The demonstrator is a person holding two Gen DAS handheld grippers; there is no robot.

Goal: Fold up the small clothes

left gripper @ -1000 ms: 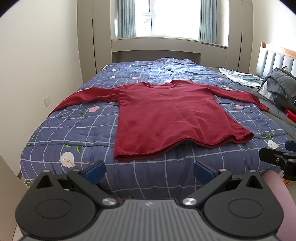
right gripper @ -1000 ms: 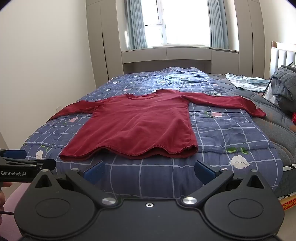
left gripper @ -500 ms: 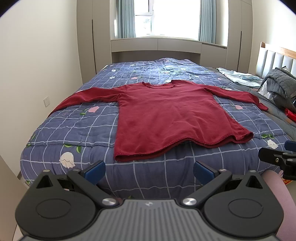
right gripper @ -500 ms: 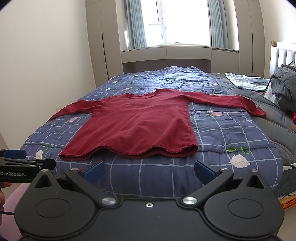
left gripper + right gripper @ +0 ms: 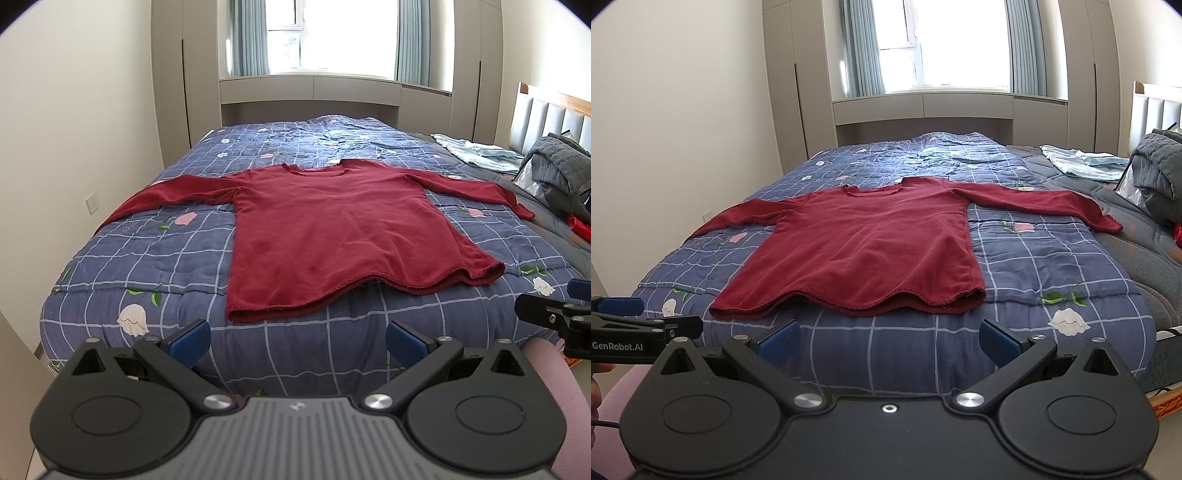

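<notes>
A dark red long-sleeved top lies flat on the bed, front up, both sleeves spread out, neck toward the window and hem toward me; it also shows in the right wrist view. My left gripper is open and empty, held off the foot of the bed short of the hem's left corner. My right gripper is open and empty, short of the hem's right part. Each gripper shows at the edge of the other's view.
The bed has a blue checked flowered quilt. A grey padded jacket and a light blue cloth lie near the headboard at the right. A wall is on the left, wardrobes and a window at the back.
Nothing has visibly changed beyond a very slight drift of both views; the top lies as before and both grippers stay open.
</notes>
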